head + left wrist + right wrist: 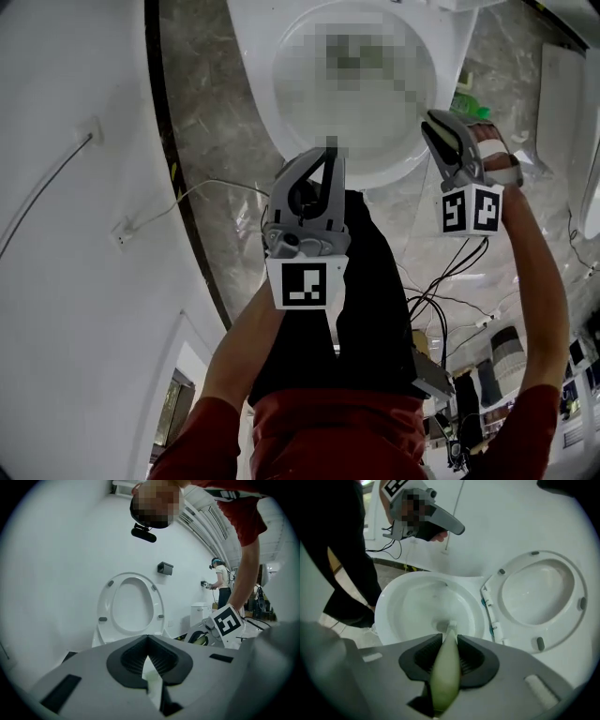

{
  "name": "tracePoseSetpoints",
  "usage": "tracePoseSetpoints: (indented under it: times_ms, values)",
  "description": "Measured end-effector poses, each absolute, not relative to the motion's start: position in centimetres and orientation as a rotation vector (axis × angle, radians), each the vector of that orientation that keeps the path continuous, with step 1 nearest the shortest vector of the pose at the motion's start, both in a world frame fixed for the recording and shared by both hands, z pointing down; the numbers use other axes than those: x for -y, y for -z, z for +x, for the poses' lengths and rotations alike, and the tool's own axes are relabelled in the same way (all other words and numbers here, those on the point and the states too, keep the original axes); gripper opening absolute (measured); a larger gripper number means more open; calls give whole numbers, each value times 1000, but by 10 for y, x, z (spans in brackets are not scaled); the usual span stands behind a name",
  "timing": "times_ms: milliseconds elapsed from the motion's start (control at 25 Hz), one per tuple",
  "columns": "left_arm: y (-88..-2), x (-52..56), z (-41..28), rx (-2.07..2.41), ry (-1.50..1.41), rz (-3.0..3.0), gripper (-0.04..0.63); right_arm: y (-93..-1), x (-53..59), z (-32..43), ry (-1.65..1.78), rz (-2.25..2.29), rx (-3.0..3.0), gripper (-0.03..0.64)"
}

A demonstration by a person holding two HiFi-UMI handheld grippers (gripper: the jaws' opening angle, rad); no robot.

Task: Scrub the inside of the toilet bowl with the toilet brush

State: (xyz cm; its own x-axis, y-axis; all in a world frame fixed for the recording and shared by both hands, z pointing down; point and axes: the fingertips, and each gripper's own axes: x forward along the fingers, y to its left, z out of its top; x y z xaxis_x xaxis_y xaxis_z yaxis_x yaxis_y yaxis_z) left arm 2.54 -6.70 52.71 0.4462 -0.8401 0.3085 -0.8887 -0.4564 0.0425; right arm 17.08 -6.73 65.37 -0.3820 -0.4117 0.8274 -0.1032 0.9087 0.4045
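Note:
The white toilet bowl [258,56] lies at the top of the head view, its seat [539,592] raised. My right gripper [433,120] hovers over the bowl's right rim, shut on the pale green handle of the toilet brush [445,672]. In the right gripper view [449,641] the brush head [451,626] reaches down to the bottom of the bowl [408,606]. My left gripper [328,157] hangs at the bowl's near rim, shut with nothing in it. The left gripper view [148,641] faces the raised seat [131,604].
A white wall [56,178] runs close on the left, past a dark floor edge [178,187]. Cables [450,281] trail over the marble floor on the right, and a green object [472,103] sits by the bowl. Another person [220,581] and a second toilet [201,613] stand behind.

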Motion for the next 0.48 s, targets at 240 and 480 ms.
tracePoseSetpoints:
  times_ms: [240,480]
  values:
    - [-518,67,13,1631,-303,2424,5,-648,88,169,554,106,1876,110]
    - [-510,66,-6,1725,-280,2365,5,-647,108,150,666,-63,1808,110]
